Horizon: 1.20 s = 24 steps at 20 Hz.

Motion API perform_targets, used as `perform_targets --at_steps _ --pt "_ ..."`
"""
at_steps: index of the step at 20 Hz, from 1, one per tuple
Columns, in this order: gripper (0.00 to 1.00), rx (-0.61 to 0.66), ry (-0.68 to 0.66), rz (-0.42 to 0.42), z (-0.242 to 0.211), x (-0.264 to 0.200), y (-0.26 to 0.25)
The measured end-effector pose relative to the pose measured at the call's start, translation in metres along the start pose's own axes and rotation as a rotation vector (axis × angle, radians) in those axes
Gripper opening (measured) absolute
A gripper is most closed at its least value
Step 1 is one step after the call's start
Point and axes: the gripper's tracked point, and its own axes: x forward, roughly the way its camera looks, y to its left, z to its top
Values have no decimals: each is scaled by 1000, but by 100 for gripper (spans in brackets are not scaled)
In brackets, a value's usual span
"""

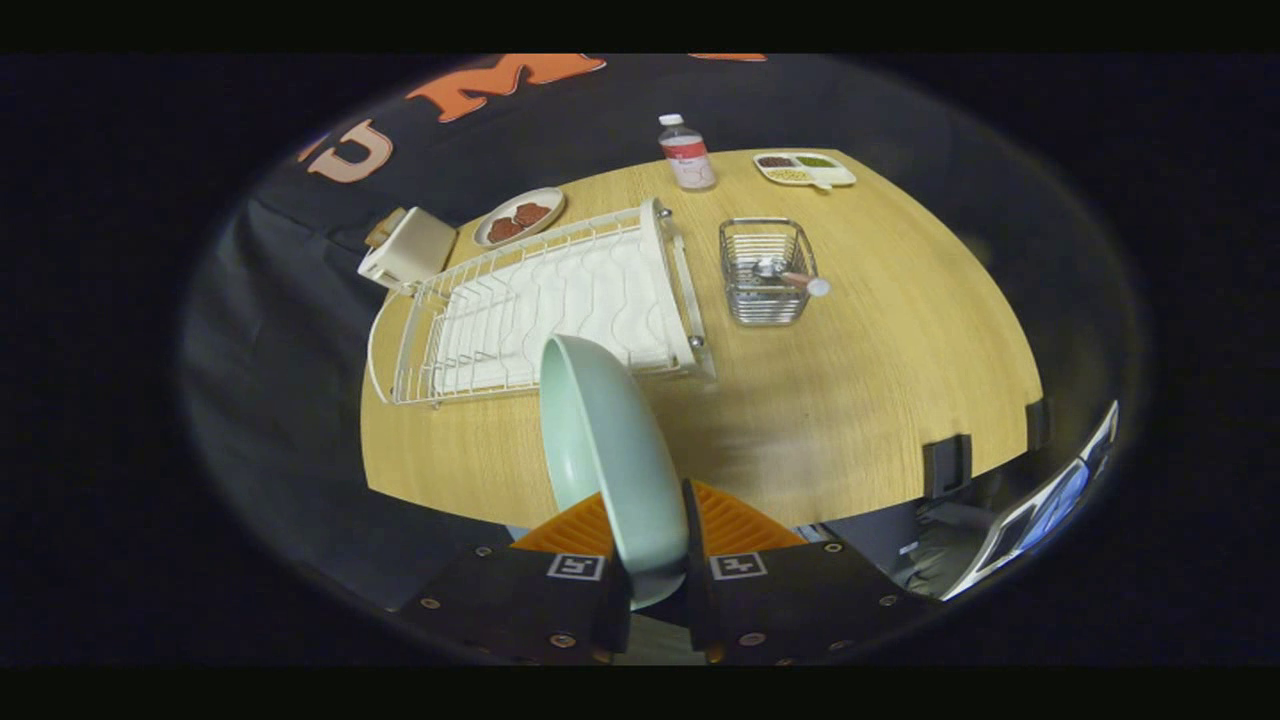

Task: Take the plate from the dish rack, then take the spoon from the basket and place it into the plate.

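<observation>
Pale-green plate (610, 450), one, clamped in the tongs (655, 560); one spoon (790, 276) in one basket (765, 300).

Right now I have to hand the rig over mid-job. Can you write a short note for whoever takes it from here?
Gripper: shut on the plate, held on edge between the fingers, lifted above the table.
Dish rack: beyond the plate, its slots bare.
Spoon: lying in the wire basket, beside the rack.
Done: plate is out of the rack.
Left: set the plate flat on the bare table near the basket, release, then take the spoon from the basket and lay it in the plate.
</observation>
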Motion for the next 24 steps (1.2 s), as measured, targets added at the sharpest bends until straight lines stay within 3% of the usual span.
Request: perform_targets --at_steps 20,24 --pt "25 46 3 173 -27 78 -3" --pt "28 67 -6 104 -21 95 -29"
